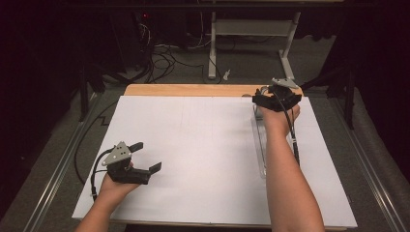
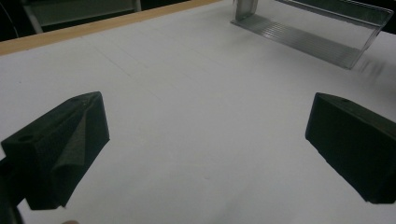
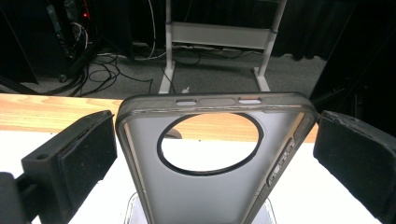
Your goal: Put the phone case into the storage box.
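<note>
Here, the scene was set down from left to right.

Floor at the left: a metal rail [image 1: 58,164] was seen along the grey floor beside the table, and dark cables [image 1: 162,60] lay on the floor behind it.

Left hand [image 1: 113,186]: it was held low over the near left part of the white sheet [image 1: 208,159], with the forearm coming in from the bottom edge.

Left gripper [image 1: 145,157]: its jaws were spread wide apart and nothing was held between them. In the left gripper view the gripper [image 2: 205,135] was pointed across the bare sheet [image 2: 201,116] toward the clear tray [image 2: 313,28].

Table: a wooden top [image 1: 193,90] was visible as a strip beyond the far edge of the sheet.

Clear tray [image 1: 260,145]: a long transparent tray was lying on the right half of the sheet, partly hidden by the right forearm.

Right gripper [image 1: 273,99]: it was held at the far end of the tray, near the far edge of the table.

Phone case [image 3: 210,158]: in the right gripper view a translucent grey case with a large round opening was standing between the jaws of the right gripper [image 3: 215,158]. The jaws were apart, with a gap on each side of the case, so it was not clamped.

Background: a white desk frame [image 1: 251,34] was standing on the floor behind the table.
</note>
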The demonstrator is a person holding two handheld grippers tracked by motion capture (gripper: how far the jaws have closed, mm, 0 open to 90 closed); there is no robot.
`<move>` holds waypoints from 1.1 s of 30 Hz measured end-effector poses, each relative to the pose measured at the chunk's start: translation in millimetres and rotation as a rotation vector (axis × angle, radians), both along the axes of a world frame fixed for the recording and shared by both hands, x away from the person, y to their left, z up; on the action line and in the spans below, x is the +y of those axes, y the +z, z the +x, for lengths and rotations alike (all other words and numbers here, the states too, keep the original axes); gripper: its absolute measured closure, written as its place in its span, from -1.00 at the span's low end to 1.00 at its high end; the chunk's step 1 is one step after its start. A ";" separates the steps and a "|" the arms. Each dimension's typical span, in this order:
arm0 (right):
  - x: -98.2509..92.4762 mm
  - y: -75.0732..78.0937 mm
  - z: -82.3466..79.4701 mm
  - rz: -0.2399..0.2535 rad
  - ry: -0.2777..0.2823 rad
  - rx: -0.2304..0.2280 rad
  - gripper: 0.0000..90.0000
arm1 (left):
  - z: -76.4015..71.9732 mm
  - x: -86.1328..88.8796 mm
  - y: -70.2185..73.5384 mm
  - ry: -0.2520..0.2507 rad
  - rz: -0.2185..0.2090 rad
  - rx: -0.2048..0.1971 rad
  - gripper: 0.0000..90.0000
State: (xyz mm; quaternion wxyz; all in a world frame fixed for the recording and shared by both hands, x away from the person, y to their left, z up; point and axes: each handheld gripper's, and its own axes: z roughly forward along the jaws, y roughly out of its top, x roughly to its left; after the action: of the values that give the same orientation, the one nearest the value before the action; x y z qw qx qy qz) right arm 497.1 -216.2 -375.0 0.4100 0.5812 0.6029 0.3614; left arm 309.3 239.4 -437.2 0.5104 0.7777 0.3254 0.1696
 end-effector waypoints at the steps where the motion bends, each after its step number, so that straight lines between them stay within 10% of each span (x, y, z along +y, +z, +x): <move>1: -0.2 0.1 -0.2 -0.001 -0.001 0.000 -1.00 | 0.0 0.0 0.0 -0.001 0.000 0.000 -0.98; 33: -4.6 4.6 -23.6 0.026 0.078 -0.017 -1.00 | 0.3 -1.5 -0.9 -0.003 0.001 0.007 -0.98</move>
State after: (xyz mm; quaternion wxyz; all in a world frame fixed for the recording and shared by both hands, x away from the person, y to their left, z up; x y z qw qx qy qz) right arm 473.5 -220.8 -370.5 0.3932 0.5595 0.6168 0.3897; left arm 309.6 237.9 -438.0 0.5094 0.7790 0.3257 0.1663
